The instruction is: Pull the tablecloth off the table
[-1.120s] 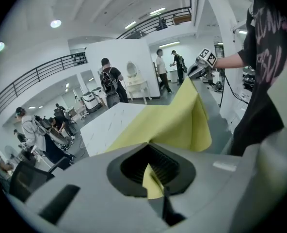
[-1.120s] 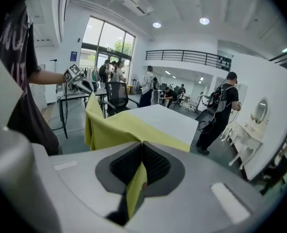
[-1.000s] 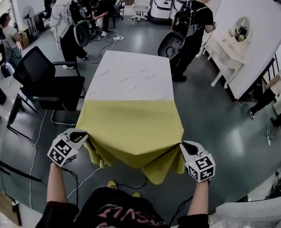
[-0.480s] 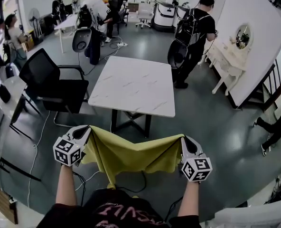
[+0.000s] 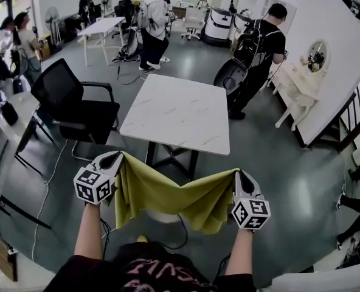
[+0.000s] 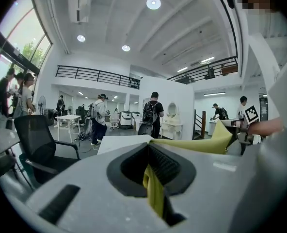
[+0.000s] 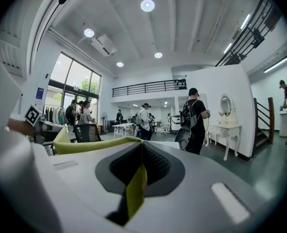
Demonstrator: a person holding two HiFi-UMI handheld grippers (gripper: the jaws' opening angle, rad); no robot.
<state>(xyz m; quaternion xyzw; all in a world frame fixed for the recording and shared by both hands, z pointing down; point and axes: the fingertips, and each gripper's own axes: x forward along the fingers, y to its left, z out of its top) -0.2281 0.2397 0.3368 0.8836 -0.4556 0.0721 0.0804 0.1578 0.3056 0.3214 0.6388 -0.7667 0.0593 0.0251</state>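
Item: yellow-green tablecloth [image 5: 168, 193], hanging in the air between the two grippers. It is wholly off the counter [image 5: 174, 111], sagging in folds just in front of the counter's near edge.

Left gripper [image 5: 111, 161]: jaws clenched on one corner of the cloth. In the left gripper view we see a yellow strip pinched between the pads.

Right gripper [image 5: 239, 178]: jaws clenched on the opposite corner, with the same pinched strip in its own view.

Hidden or cut off:
- We cannot see the cloth's corners, which vanish inside the jaws.
- The cloth covers the foot of the counter's dark base [image 5: 171, 154].
- Two pairs of legs [image 5: 357, 174] at the right are cut by the frame edge.
- The pink lettering on the wearer's black shirt [image 5: 149, 272] is cropped and we cannot read it.

Surroundings:
- White marble-pattern counter top, bare.
- Black office chair [image 5: 76, 102] just left of the counter.
- Person in black with a backpack [image 5: 262, 53] beyond the counter's far right corner.
- Person in white [image 5: 155, 23] further back.
- White dressing table with an oval mirror [image 5: 298, 87] against the right wall.
- Cables [image 5: 46, 187] across the grey floor on the left.

Markings: each marker cube [image 5: 93, 186] shows black-and-white square codes. We find no readable words.
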